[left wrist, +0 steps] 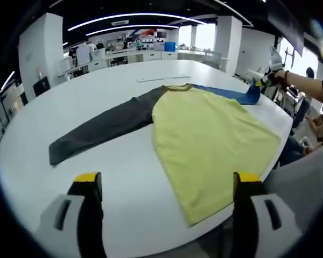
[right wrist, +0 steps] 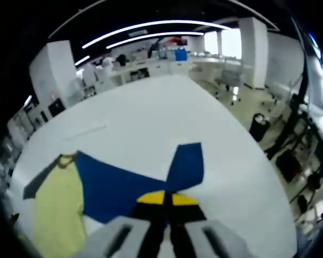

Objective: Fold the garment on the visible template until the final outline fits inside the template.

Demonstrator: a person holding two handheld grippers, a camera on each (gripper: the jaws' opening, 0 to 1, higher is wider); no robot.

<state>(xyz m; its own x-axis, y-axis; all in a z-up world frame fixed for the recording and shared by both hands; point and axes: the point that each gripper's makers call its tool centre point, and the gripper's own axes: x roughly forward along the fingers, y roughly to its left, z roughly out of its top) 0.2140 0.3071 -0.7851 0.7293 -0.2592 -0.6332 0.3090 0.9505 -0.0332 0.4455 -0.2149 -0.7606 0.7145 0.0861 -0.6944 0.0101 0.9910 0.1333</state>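
Observation:
A long-sleeved shirt lies flat on the white round table (left wrist: 97, 91). Its body is yellow (left wrist: 210, 134), one sleeve is dark grey (left wrist: 102, 126) and stretches left, and the other sleeve is blue (left wrist: 231, 94). My left gripper (left wrist: 168, 180) hovers open at the near table edge, jaws wide apart, with nothing between them. At the far right my right gripper (left wrist: 264, 79) holds the end of the blue sleeve. In the right gripper view the right gripper (right wrist: 166, 198) is shut on the blue sleeve (right wrist: 110, 185), and the cuff end (right wrist: 185, 161) sticks out beyond the jaws. The yellow body (right wrist: 56, 212) sits at lower left.
A thin pale strip (left wrist: 162, 79) lies on the table beyond the collar. A person's arm (left wrist: 307, 83) reaches in from the right, and a grey chair back (left wrist: 307, 180) stands by the table's right edge. Desks and pillars line the back of the room.

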